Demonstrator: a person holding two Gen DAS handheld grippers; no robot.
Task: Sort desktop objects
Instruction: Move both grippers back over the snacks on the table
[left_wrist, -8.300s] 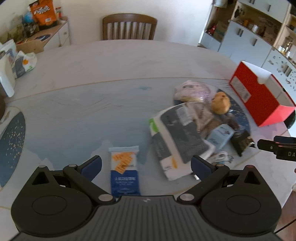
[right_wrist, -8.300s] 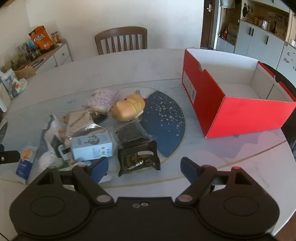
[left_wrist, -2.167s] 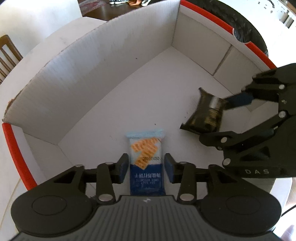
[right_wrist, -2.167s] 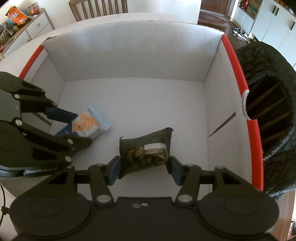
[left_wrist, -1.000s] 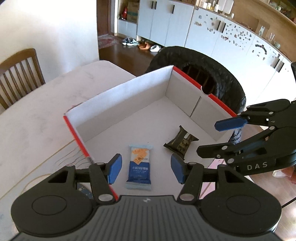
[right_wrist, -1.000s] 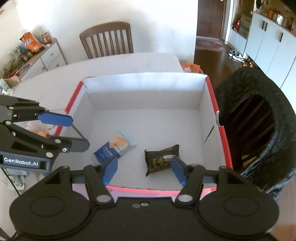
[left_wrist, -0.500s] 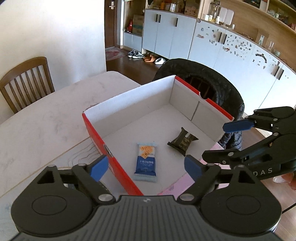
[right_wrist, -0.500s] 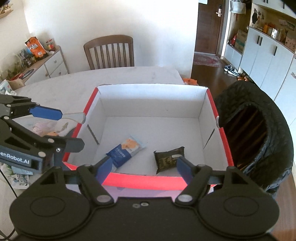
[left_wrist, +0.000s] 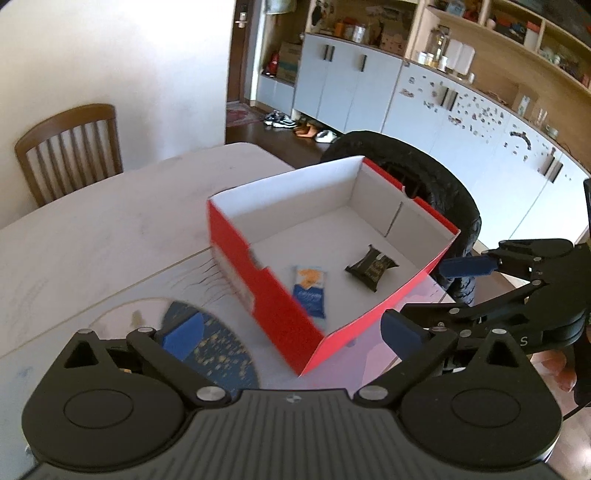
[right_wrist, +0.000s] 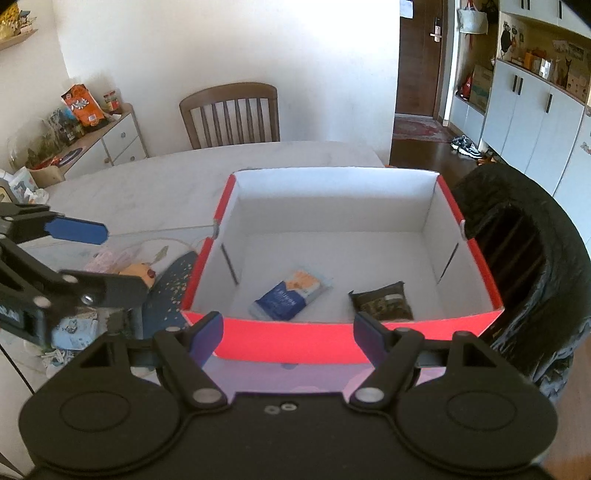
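Both claws stand empty: my left claw (left_wrist: 291, 332) is spreading wider, my right claw (right_wrist: 290, 334) released. Beyond them the red box (right_wrist: 288, 341) sits on the worktop (left_wrist: 110, 221), holding the blue packet (right_wrist: 290, 295) left and the dark packet (right_wrist: 382, 301) right, apart.

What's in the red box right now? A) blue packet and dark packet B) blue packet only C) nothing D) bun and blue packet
A: a blue packet and a dark packet lie apart on the floor of the red box; nothing else is in it.
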